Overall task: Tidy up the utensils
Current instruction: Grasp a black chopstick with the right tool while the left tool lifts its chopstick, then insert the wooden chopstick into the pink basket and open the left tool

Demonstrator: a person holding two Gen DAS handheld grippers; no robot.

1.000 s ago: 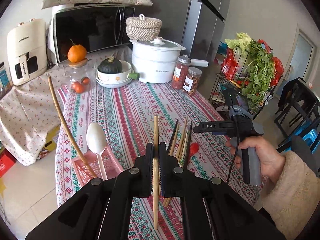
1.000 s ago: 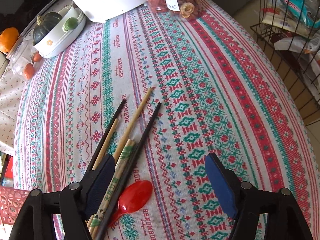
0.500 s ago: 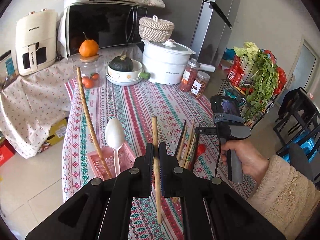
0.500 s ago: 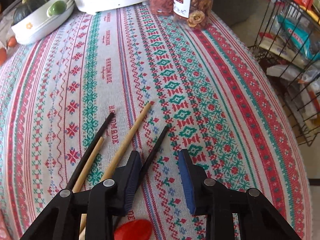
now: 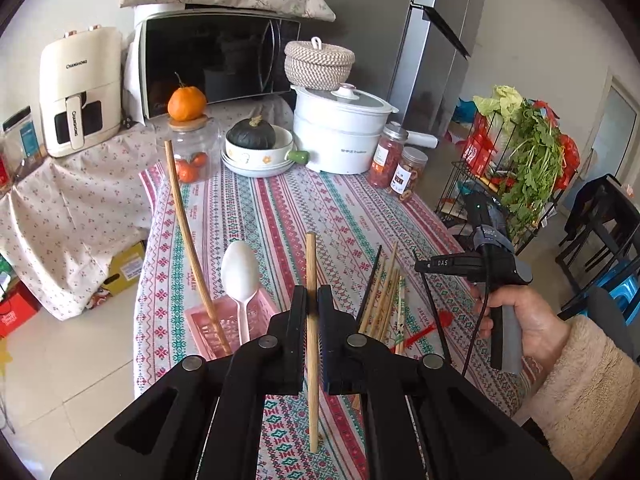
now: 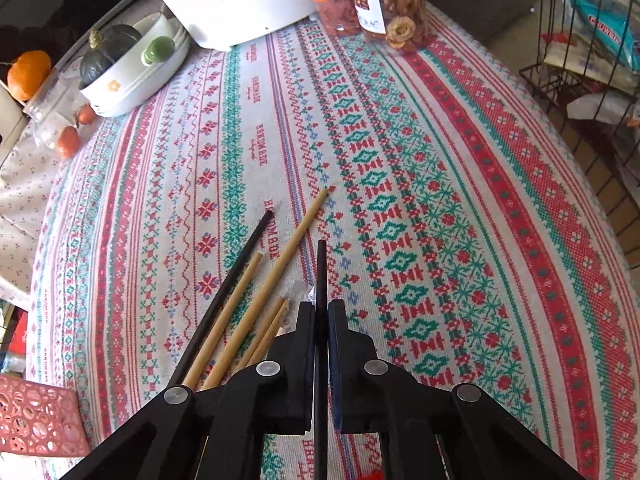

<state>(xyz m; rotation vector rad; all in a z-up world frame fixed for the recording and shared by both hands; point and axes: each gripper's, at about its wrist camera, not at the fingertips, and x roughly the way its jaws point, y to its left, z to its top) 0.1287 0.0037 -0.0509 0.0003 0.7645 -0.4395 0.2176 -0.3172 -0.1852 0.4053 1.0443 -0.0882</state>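
My left gripper is shut on a pale wooden chopstick held upright above the striped tablecloth. A pink basket to its left holds a white spoon and a long wooden stick. My right gripper has its jaws closing, and its pads press on a black chopstick that points forward between them. Loose wooden chopsticks and another black chopstick lie on the cloth just left of it. A red spoon lies beside that pile.
At the far end of the table stand a white pot, two snack jars, a bowl with a dark squash and a glass jar with oranges. A wire rack stands past the table's right edge.
The right gripper's jaws went from wide apart to closed on the black chopstick, which now sticks straight out between them. The left gripper kept its hold on the wooden chopstick.
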